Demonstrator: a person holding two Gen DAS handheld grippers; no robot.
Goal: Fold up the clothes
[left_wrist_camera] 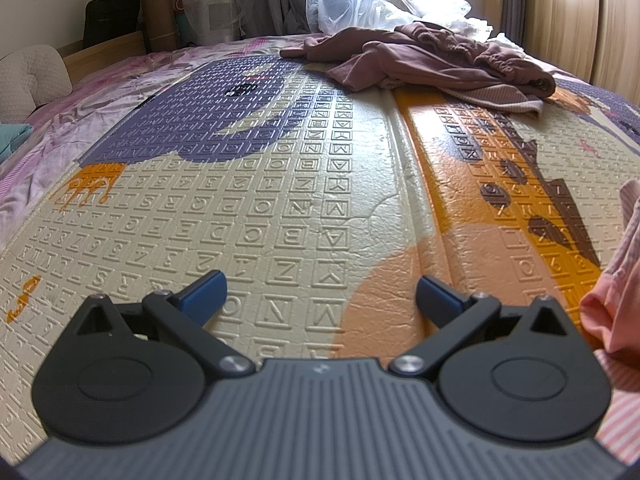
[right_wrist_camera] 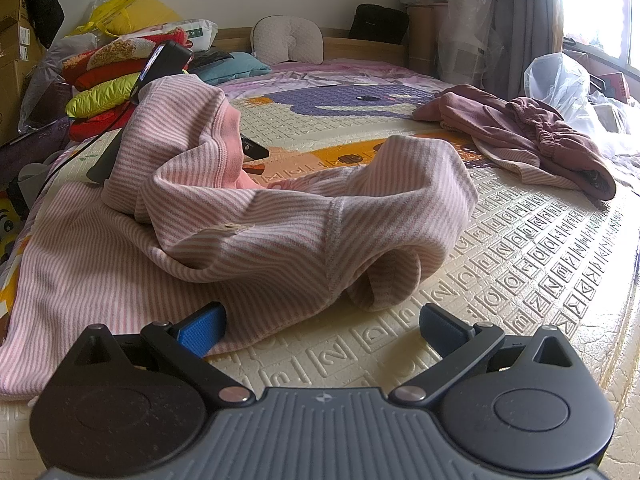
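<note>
- Our right gripper (right_wrist_camera: 322, 330), jaws spread and empty, hovers low before the striped pink garment (right_wrist_camera: 248, 216) at frame centre, ready to pinch its hem.
- Our left gripper (left_wrist_camera: 320, 294), also spread, waits over bare mat (left_wrist_camera: 280, 184).

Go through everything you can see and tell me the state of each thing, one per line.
Left tongs: open, empty, over the mat.
Right tongs: open, empty, at the striped garment's edge.
Pink striped garment: unfolded, bunched on the mat.
Mauve clothes: crumpled heap, unfolded.
Letter-embossed mat: spread flat on the bed.
Clear plastic bag: crumpled.
</note>
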